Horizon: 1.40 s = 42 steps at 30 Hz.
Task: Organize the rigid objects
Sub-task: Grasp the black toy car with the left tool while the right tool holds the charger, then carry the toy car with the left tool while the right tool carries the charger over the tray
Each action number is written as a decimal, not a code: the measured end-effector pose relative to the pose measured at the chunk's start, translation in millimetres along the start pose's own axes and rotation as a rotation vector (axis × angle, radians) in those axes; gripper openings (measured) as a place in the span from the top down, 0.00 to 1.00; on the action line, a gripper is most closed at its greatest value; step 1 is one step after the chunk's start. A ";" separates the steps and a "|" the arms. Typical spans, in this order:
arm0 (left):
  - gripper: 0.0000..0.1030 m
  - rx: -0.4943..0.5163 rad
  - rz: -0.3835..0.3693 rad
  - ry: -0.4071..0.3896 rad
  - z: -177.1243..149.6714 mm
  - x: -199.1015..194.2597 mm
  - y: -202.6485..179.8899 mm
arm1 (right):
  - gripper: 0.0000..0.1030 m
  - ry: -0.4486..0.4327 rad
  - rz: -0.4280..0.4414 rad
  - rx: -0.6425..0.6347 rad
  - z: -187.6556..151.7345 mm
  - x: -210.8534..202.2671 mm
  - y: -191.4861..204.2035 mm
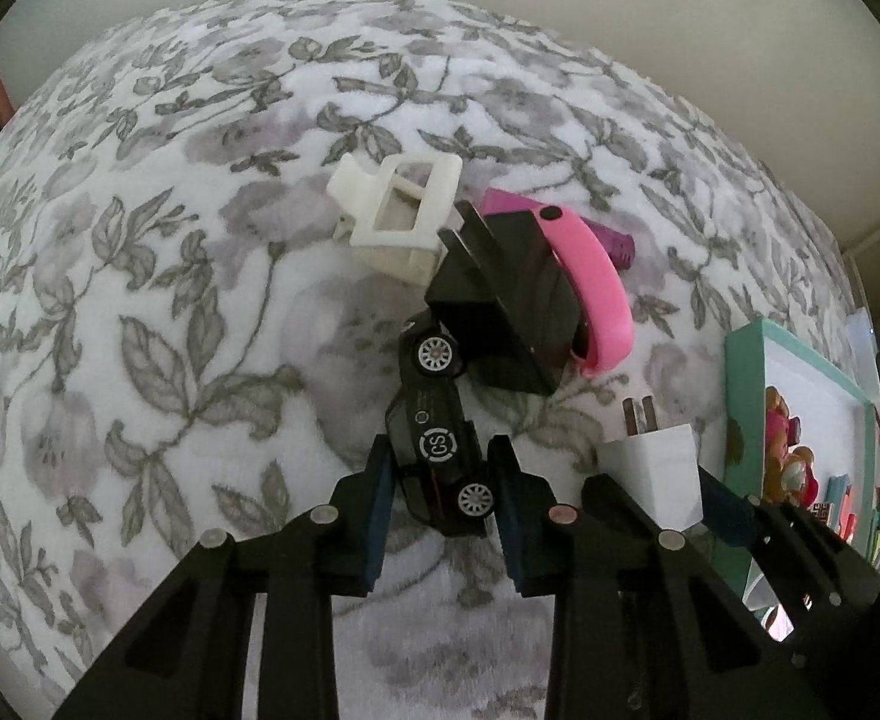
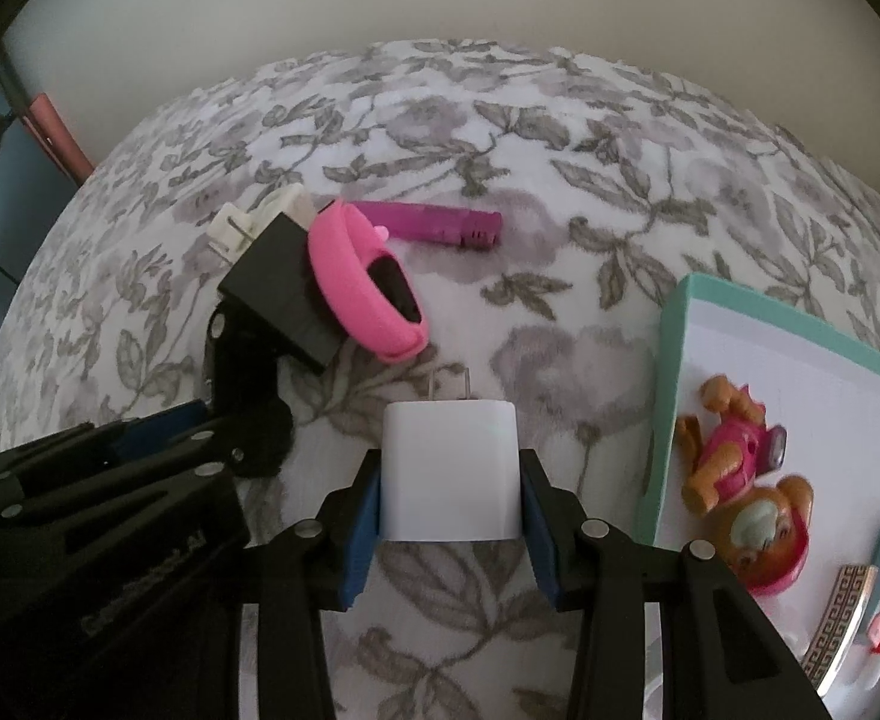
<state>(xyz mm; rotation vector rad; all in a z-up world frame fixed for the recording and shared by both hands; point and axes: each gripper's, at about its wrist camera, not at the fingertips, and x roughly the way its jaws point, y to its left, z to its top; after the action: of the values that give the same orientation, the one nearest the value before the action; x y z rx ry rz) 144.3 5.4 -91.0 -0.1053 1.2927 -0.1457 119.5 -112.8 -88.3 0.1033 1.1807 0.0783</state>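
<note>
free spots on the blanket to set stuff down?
Bare blanket left of the toy car and white hair clip; also between purple lighter and teal box. Crowded: black block, pink band, white charger.

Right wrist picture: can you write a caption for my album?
Right gripper holds a white charger between its fingers beside the teal box.

A soft, matt, fleecy cloth (image 1: 140, 276) printed with grey leaves is seen under everything. The toy car (image 1: 440, 450) is finished in glossy black with shiny silver wheels, while the white charger (image 2: 448, 468) shows smooth matt plastic and bare metal prongs. The pink band (image 2: 362, 276) looks rubbery and matt.
</note>
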 end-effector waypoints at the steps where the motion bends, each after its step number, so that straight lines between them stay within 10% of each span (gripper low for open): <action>1: 0.70 -0.007 0.005 0.004 0.6 1.0 -1.8 | 0.56 0.002 0.004 0.002 -1.1 -0.8 -0.1; 18: 0.73 -0.037 0.025 -0.110 0.0 -67.6 -6.1 | 0.56 -0.113 0.086 0.130 -6.9 -61.1 -15.8; 42: 0.73 0.111 -0.086 -0.118 8.9 -67.0 -148.3 | 0.56 -0.142 -0.151 0.418 -19.4 -105.0 -164.8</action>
<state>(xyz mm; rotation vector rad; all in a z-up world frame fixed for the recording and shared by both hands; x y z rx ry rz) 127.7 -129.7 -1.4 -0.0733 1.1600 -0.2810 62.9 -287.8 -19.2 0.3809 1.0454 -0.3066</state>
